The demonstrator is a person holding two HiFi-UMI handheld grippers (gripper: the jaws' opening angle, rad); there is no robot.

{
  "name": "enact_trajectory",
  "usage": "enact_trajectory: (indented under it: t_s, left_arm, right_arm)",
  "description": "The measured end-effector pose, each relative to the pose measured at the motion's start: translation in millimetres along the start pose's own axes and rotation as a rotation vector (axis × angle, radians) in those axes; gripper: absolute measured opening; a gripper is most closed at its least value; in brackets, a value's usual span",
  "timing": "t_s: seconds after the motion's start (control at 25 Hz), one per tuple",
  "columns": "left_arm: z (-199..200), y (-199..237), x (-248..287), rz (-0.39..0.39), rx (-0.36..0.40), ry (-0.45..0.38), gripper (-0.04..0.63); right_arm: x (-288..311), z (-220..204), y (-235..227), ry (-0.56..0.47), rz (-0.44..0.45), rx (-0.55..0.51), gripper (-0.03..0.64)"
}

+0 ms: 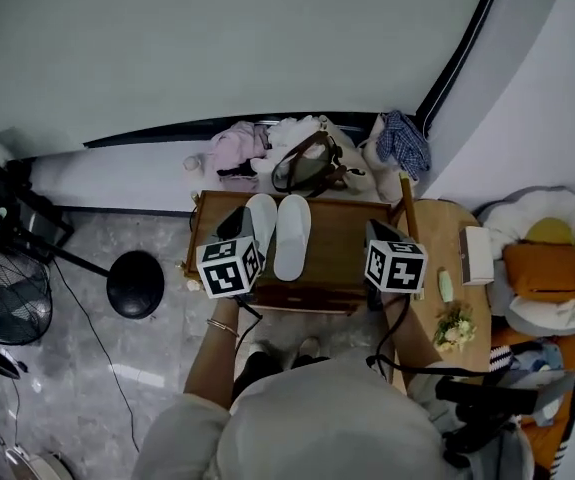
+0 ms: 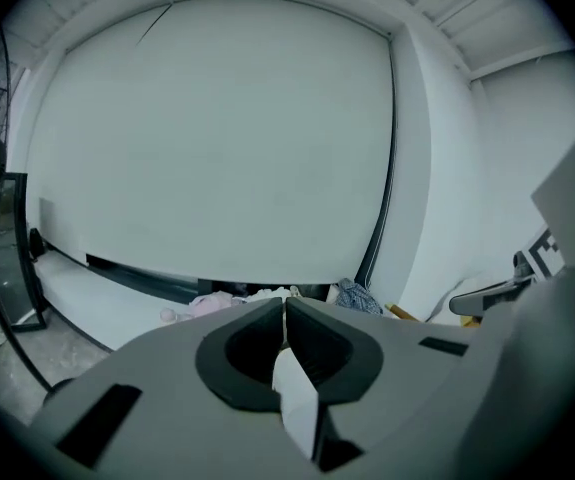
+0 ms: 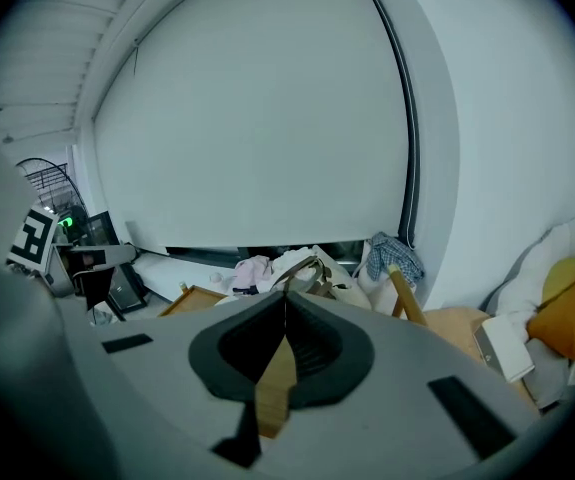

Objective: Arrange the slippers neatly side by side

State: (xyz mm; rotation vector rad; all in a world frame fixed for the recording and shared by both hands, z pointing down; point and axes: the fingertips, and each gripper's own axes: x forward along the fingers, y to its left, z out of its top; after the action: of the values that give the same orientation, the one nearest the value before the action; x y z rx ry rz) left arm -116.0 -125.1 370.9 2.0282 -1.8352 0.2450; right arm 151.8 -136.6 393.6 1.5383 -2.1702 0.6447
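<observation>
Because the white slippers (image 1: 292, 234) are already laid side by side at mid-frame, the left gripper (image 2: 285, 310) and the right gripper (image 3: 286, 304) are held closed with nothing in them.

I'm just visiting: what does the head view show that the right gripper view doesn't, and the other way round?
Only the head view shows the two white slippers lying side by side on the wooden table, and the round black stand base. Only the right gripper view shows the jaws of the right hand-held gripper: together, nothing between them. Both show the brown-handled bag, the blue checked cloth and the orange cushion.
</observation>
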Motion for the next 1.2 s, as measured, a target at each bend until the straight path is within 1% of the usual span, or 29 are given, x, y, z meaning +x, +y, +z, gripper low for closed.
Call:
enact_trajectory:
  t_s: [0.16,0.28,0.48,0.64,0.8,1.2]
  left_arm:
    - [21.8,4.5,-9.9,-0.036,0.051,-0.08,0.017]
    - [30.2,12.2,-13.8,-0.066,0.05,-0.093,0.017]
    - [42.8,18.6,-22.7,-0.105,0.088,-0.116,0.017]
    - [45.3,15.3,-26.4,-0.133,0.097,-0.133,0.017]
    - [42.9,15.7,-28.8,-0.149,0.085,-0.131,0.017]
    - [20.8,9.3,-31.6,-0.153,0.084,-0.092,0.017]
  right_arm:
    - [-5.8,13.9,7.2,-0.047,-0.019,-0.011,0.034]
    - [-9.4,24.0,13.4,-0.082,-0.04,-0.009,0.034]
    - [-16.8,35.2,27.3,-0.128,-0.073,0.006,0.034]
    - [-23.3,31.3,32.3,-0.127,-0.099,0.021,0.034]
    - [-30.1,28.2,38.8,-0.116,-0.118,-0.002,0.034]
    - [-34.9,13.6,43.9,-0.095,-0.116,-0.002,0.034]
